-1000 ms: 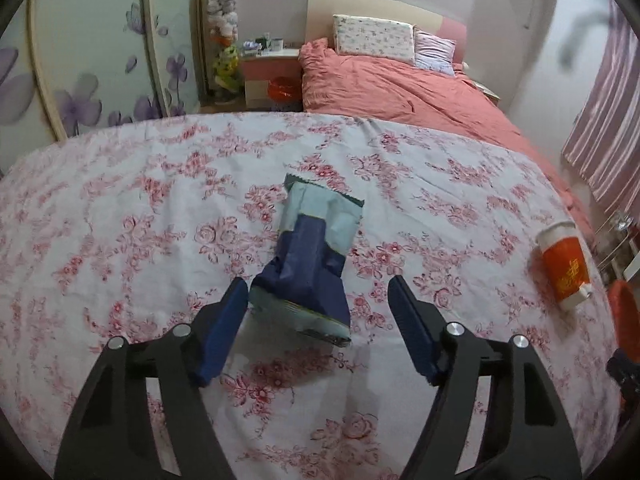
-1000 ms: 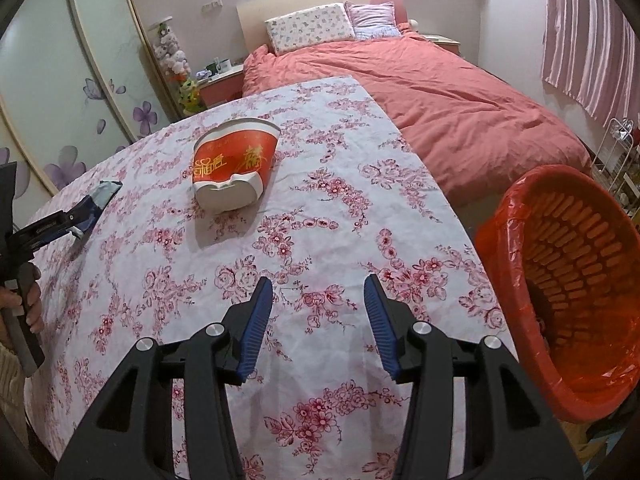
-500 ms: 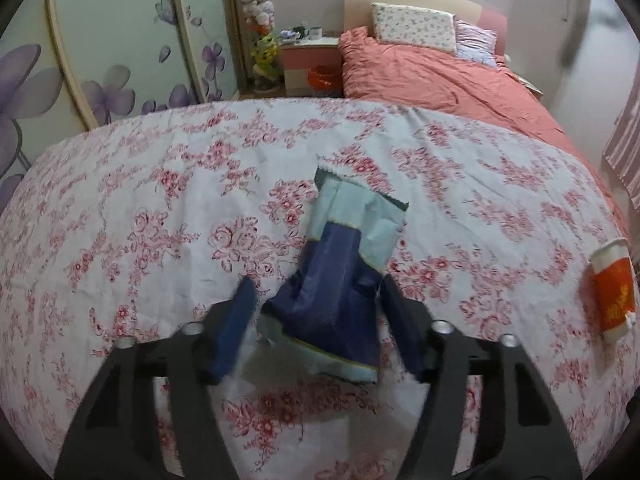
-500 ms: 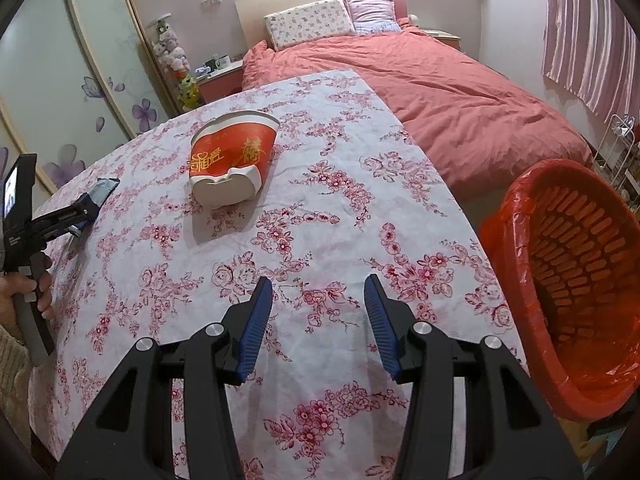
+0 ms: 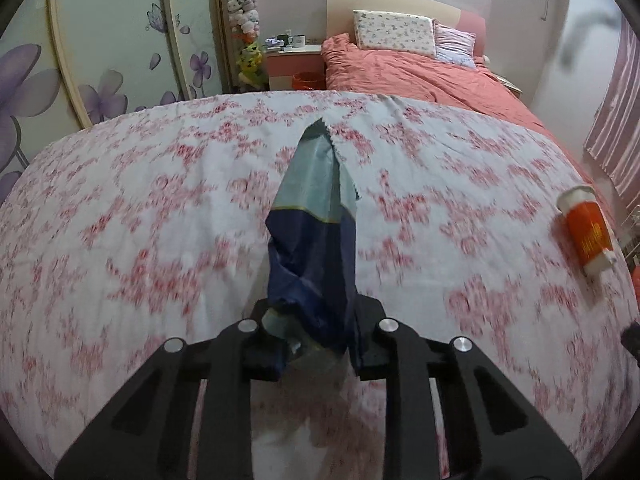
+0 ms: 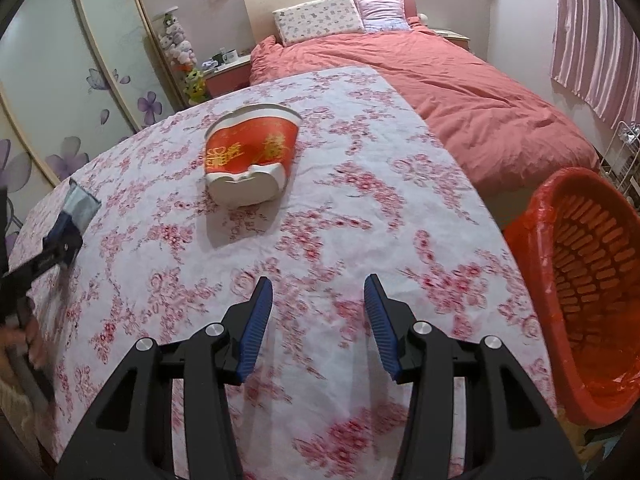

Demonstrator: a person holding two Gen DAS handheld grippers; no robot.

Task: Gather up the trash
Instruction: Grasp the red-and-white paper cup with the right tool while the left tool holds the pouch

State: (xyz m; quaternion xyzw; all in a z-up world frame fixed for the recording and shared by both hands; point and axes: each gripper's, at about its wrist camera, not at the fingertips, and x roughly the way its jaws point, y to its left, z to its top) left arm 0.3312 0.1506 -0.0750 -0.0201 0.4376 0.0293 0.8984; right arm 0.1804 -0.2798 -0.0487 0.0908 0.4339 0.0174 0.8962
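Observation:
My left gripper [image 5: 316, 344] is shut on a blue and pale green snack wrapper [image 5: 316, 216], which sticks up from the jaws above the floral tablecloth [image 5: 140, 208]. The wrapper and left gripper also show far left in the right wrist view [image 6: 74, 216]. A crushed red and white paper cup [image 6: 250, 164] lies on its side on the table; it also shows at the right in the left wrist view [image 5: 586, 232]. My right gripper [image 6: 318, 320] is open and empty over the table, in front of the cup. A red trash basket [image 6: 580, 292] stands beside the table at the right.
A bed with a salmon-pink cover [image 6: 460, 80] lies beyond the table. A nightstand [image 5: 294, 60] and sliding wardrobe doors [image 5: 100, 40] stand at the back left. A striped curtain [image 6: 596, 32] hangs at the right. The table edge drops off near the basket.
My left gripper closed on the wrapper and lifted it off the tablecloth. My right gripper stayed open and shifted slightly closer to the cup.

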